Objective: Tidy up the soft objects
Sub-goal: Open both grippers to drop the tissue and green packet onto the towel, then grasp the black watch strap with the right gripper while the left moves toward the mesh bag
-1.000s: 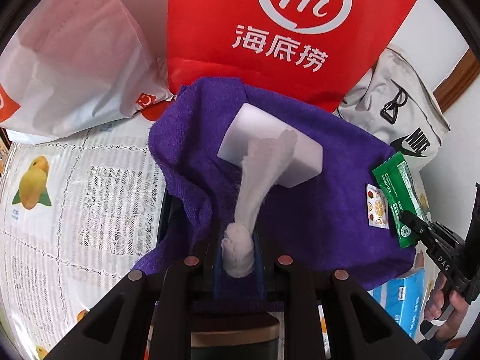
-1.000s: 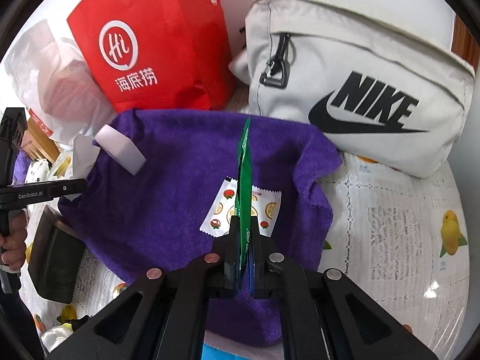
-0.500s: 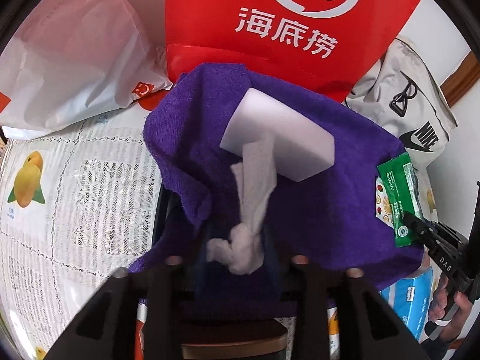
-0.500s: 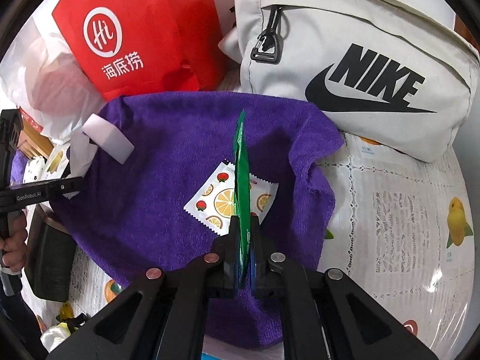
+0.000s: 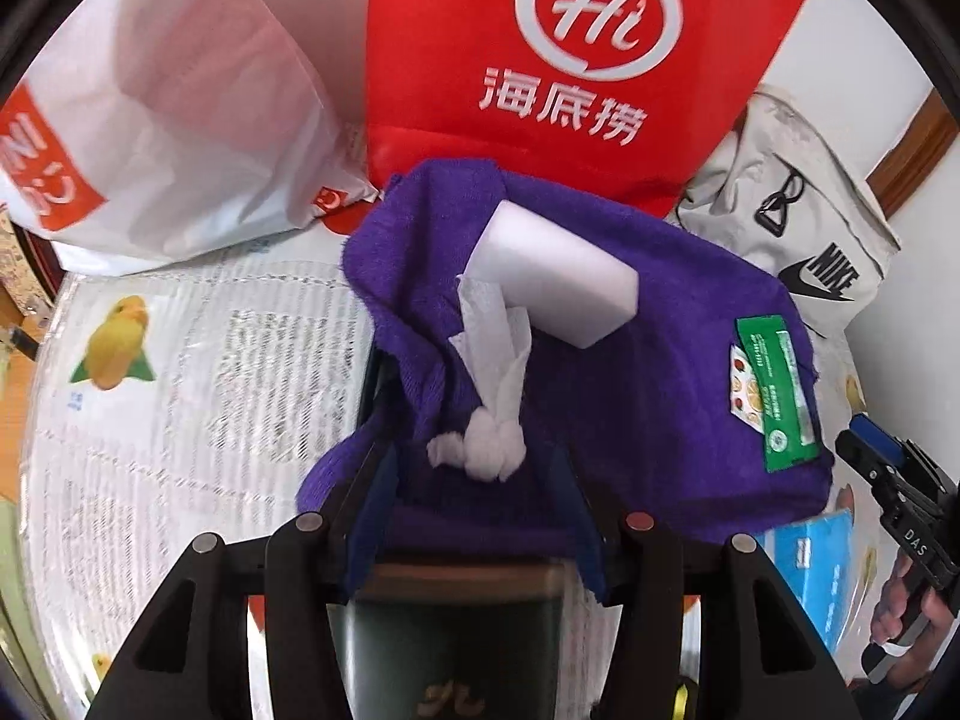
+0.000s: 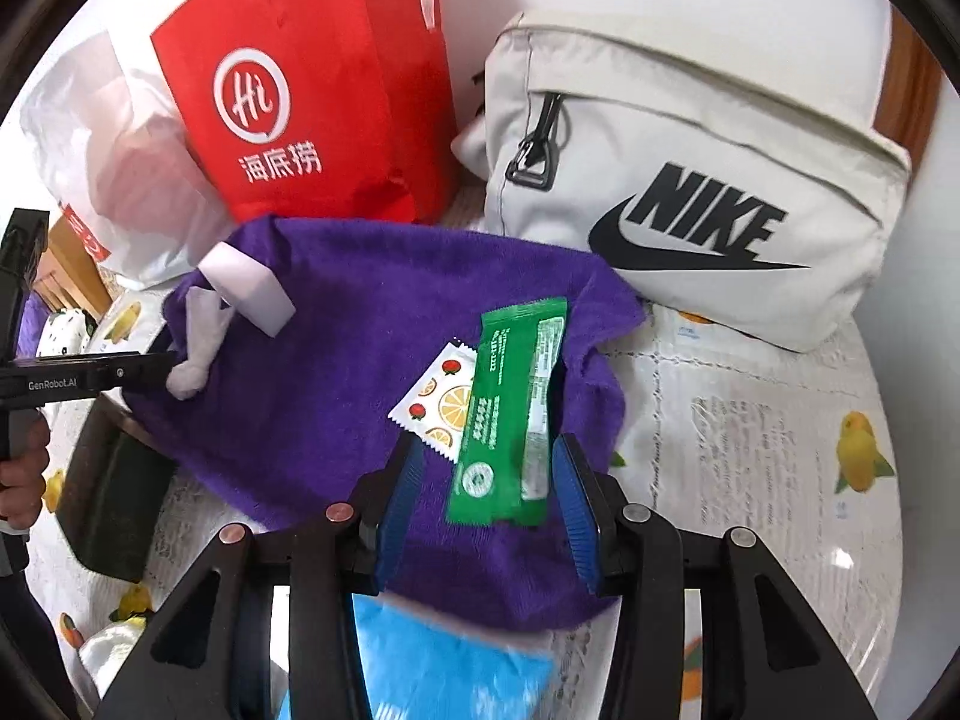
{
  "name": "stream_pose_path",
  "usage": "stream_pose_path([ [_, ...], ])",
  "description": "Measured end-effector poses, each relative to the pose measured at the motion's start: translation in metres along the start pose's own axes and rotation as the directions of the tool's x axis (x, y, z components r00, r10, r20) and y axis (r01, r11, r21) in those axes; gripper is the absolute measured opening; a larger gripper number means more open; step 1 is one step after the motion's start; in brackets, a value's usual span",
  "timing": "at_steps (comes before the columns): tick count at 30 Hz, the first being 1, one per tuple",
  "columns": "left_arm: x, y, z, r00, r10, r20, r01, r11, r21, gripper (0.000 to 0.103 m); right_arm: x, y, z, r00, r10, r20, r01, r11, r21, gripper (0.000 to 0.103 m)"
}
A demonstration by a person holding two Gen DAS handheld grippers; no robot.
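On the spread purple fleece towel [image 6: 336, 360] both tools stand wide, gripping nothing. The left gripper [image 5: 474, 498] brackets the twisted white tissue [image 5: 495, 396], which leans on a white foam block [image 5: 558, 276] at the far left. The right gripper [image 6: 486, 498] straddles the flat green sachet [image 6: 510, 414], overlapping a fruit-printed white packet [image 6: 435, 399]

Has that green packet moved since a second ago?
Yes. The green packet stood on edge, pinched between the right gripper's fingers; now it lies flat on the purple towel, overlapping the fruit-print sachet.
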State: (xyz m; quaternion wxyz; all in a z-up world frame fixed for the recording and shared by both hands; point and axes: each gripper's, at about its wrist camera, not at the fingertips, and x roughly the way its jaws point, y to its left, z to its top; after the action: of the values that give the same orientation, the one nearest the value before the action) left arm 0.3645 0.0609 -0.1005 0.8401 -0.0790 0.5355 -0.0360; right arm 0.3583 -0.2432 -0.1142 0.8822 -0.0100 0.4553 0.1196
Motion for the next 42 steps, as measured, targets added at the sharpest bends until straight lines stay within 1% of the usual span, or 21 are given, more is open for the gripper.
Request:
stream_pose_path([
  [3, -0.018, 0.001, -0.01, 1.0, -0.002, 0.024, 0.002, 1.0, 0.001, 0.051, -0.022, 0.002, -0.009, 1.0, 0.007, 0.025, -0.007, 1.0, 0.003, 0.045],
  [10, -0.057, 0.0, -0.047, 0.998, 0.0, 0.061, -0.001, 1.0, 0.017, 0.051, -0.069, 0.015, -0.04, 0.998, 0.014, 0.064, -0.013, 1.0, -0.015, 0.045],
  [12, -0.065, -0.003, -0.061, 0.998, -0.008, 0.069, 0.006, 1.0, 0.029, 0.055, -0.081, 0.02, -0.051, 0.997, 0.022, 0.071, -0.02, 1.0, -0.02, 0.047],
  [14, -0.074, -0.008, -0.077, 0.997, -0.013, 0.077, 0.01, 0.999, 0.045, 0.056, -0.093, 0.026, -0.062, 0.996, 0.025, 0.081, -0.023, 0.999, -0.022, 0.047],
  [19, -0.084, -0.022, -0.117, 0.997, -0.035, 0.072, 0.03, 0.997, 0.073, 0.056, -0.119, 0.04, -0.091, 0.993, 0.054, 0.1, -0.052, 0.998, -0.025, 0.05],
  [21, -0.085, -0.026, -0.135, 0.997, -0.038, 0.065, 0.033, 0.996, 0.083, 0.057, -0.128, 0.048, -0.105, 0.991, 0.072, 0.111, -0.069, 0.997, -0.038, 0.053],
  [23, -0.085, -0.028, -0.152, 0.998, -0.038, 0.051, 0.033, 0.996, 0.085, 0.057, -0.133, 0.056, -0.12, 0.99, 0.086, 0.115, -0.081, 0.995, -0.054, 0.055],
  [28, -0.088, -0.021, -0.184, 0.999, -0.018, 0.031, 0.015, 0.997, 0.075, 0.057, -0.136, 0.076, -0.155, 0.985, 0.142, 0.096, -0.133, 0.987, -0.091, 0.055],
  [32, -0.091, -0.01, -0.207, 0.999, -0.016, 0.035, 0.014, 0.999, 0.035, 0.058, -0.131, 0.093, -0.181, 0.976, 0.204, 0.079, -0.191, 0.971, -0.142, 0.055],
  [35, -0.087, -0.003, -0.22, 0.999, -0.006, 0.038, 0.006, 1.0, 0.021, 0.059, -0.125, 0.104, -0.198, 0.974, 0.213, 0.079, -0.194, 0.96, -0.203, 0.051],
  [38, -0.081, 0.006, -0.232, 0.999, 0.008, 0.031, -0.008, 1.0, 0.002, 0.059, -0.112, 0.108, -0.209, 0.974, 0.224, 0.038, -0.21, 0.951, -0.227, 0.046],
  [42, -0.076, 0.013, -0.244, 1.0, -0.009, 0.026, 0.01, 1.0, -0.029, 0.059, -0.093, 0.113, -0.219, 0.969, 0.248, -0.005, -0.241, 0.938, -0.25, 0.044],
])
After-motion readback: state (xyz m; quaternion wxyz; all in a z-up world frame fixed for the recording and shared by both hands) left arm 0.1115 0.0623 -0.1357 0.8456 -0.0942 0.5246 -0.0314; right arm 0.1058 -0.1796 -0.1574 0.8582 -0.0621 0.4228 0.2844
